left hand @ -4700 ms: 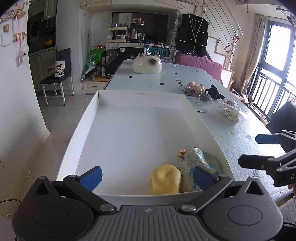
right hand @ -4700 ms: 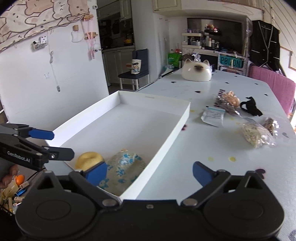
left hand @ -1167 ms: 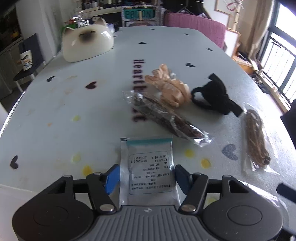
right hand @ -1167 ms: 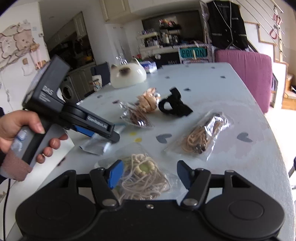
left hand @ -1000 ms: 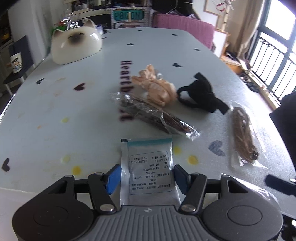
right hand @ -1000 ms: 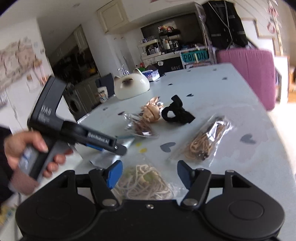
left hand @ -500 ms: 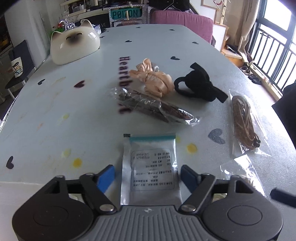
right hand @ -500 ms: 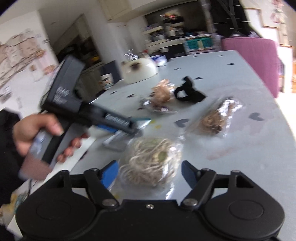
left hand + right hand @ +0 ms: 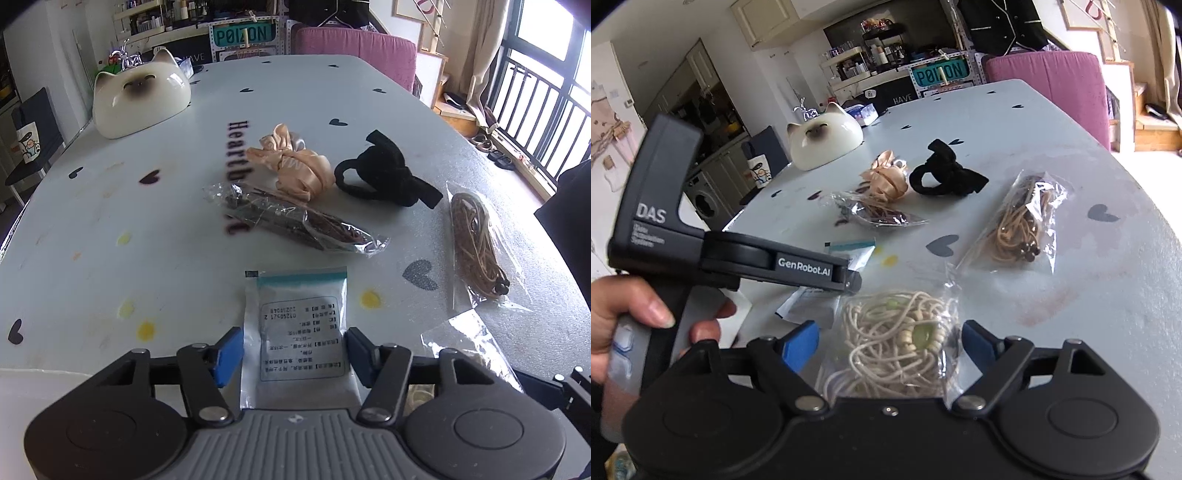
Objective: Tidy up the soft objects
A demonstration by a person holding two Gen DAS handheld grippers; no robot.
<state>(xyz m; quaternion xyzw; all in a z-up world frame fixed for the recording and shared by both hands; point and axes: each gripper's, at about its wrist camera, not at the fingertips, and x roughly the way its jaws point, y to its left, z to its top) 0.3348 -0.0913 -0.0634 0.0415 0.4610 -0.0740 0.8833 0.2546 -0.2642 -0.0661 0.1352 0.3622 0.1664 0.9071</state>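
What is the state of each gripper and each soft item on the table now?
left gripper: jaws closing around the white sachet, which lies flat.
right gripper: open around the bag of cream cord.
bag of tan cord: sealed, lying flat.
bag of dark strands: lying flat.
peach scrunchie: loose, bunched.
black hair tie: loose, untouched.

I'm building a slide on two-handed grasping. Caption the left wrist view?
Left gripper closing around a white labelled sachet on the heart-print table.

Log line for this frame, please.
left tongs: closing around labelled sachet | right tongs: open around cream cord bag | nothing lifted
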